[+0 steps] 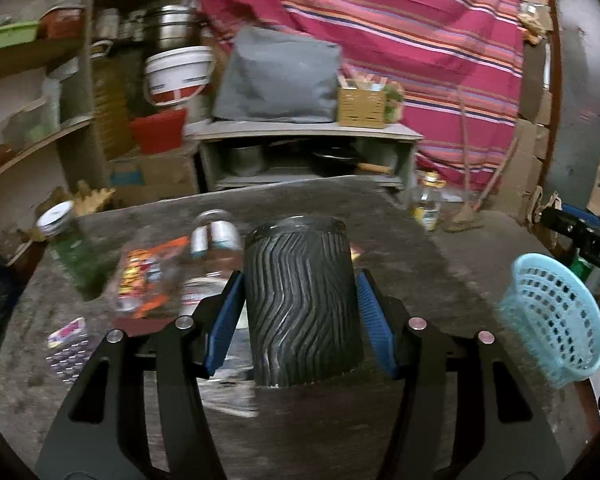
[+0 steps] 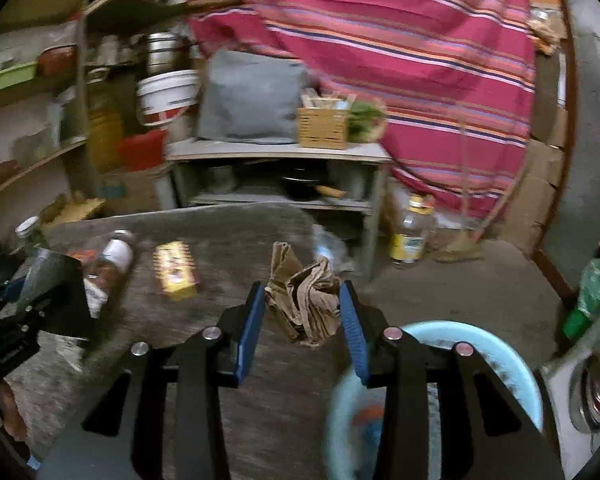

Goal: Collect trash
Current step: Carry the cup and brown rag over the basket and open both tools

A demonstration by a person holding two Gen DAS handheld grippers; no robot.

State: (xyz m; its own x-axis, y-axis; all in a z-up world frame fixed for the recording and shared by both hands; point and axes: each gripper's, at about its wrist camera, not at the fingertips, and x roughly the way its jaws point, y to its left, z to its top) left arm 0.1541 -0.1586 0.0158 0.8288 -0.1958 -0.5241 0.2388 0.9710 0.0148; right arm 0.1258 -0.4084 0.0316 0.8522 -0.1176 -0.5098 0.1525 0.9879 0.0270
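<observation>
My left gripper (image 1: 300, 308) is shut on a black ribbed cup (image 1: 302, 304) and holds it upright over the grey table (image 1: 400, 240). My right gripper (image 2: 303, 314) is shut on a crumpled brown paper (image 2: 306, 300) and holds it above the table, just left of the light blue basket (image 2: 512, 360). The basket also shows at the right in the left wrist view (image 1: 556, 320). Trash lies on the table: an orange wrapper (image 1: 148, 276), a clear plastic bottle (image 1: 214, 240), a small pink packet (image 1: 66, 330), a yellow packet (image 2: 176, 266).
A green glass jar (image 1: 66, 236) stands at the table's left edge. Behind the table is a low grey shelf unit (image 1: 308, 152) with pots. A yellow-labelled bottle (image 2: 410, 232) stands on the floor at the right. Shelves with buckets fill the left wall.
</observation>
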